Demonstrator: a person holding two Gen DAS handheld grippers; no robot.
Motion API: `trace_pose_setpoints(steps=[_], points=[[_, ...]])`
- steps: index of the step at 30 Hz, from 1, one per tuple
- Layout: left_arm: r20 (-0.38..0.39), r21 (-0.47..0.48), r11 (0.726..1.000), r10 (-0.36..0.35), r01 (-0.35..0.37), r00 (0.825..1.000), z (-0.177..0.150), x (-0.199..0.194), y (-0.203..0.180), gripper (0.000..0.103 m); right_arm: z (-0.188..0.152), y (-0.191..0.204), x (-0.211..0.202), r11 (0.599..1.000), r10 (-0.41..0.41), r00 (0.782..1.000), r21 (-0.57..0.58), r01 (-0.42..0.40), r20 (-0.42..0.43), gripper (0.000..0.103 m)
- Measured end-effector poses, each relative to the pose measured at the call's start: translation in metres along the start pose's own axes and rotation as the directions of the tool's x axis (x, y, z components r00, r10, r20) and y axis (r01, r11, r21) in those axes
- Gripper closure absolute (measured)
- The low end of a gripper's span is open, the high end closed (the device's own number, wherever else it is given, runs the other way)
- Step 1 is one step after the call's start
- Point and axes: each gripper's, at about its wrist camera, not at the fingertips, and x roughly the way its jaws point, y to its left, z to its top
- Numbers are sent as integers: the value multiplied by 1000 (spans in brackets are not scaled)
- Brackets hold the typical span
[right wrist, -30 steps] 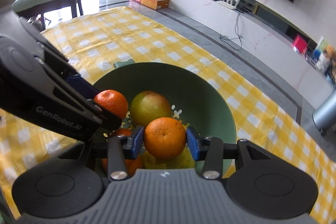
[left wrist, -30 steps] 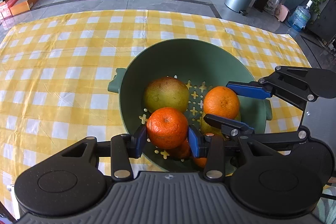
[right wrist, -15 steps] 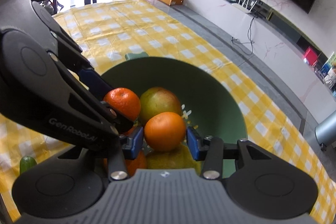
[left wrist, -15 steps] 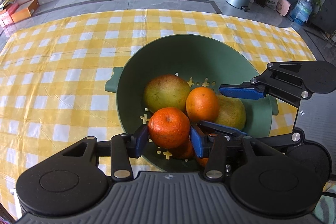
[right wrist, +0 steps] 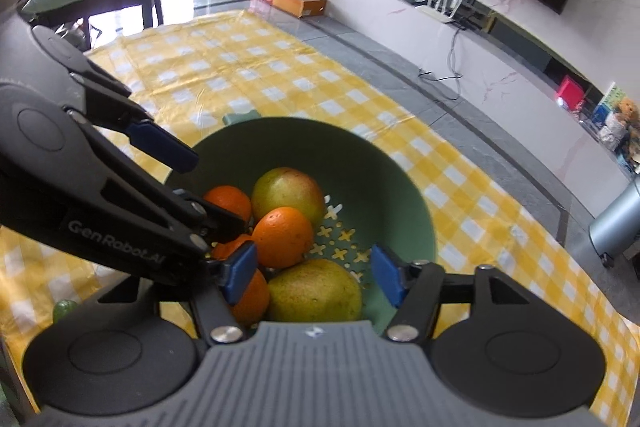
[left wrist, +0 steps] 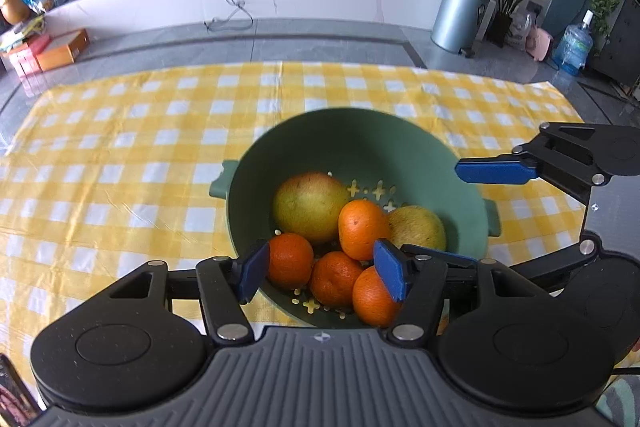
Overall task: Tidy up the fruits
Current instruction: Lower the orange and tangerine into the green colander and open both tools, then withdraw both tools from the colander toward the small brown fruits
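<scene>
Oranges (left wrist: 362, 233) and pears: lower centre of frame, inside green colander (left wrist: 400, 139). Left gripper (left wrist: 322, 273), right gripper (right wrist: 312, 273): jaws opening, grasping nothing. Advice: withdraw straight upward, avoiding nudging the pile.

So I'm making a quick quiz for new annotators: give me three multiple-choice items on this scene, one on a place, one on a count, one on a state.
1. Where do the oranges lie?
A. on the checked cloth
B. in the green colander
C. on the floor

2. How many yellow-green fruits are in the colander?
A. two
B. four
C. none

3. What do the left tongs hold?
A. an orange
B. the colander's handle
C. nothing

Key: B, the oranges sit inside the green colander. A, one yellow-green fruit shows at the back and another on the right. C, the left tongs are opening, with the pads clear of the fruit.
</scene>
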Motion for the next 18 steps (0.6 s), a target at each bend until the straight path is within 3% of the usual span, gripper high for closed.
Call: trace_pose_setpoints(steps=[6,18], points=[[60,21,1000,12,-14,998,-7,-28,-11,32,-9,0,-30,997,-32,999,77,30,26,29],[121,68,998,-4,-5,993,-28,-70,-38,32,-54,13,-86,966,-90,995,246,76,46,21]])
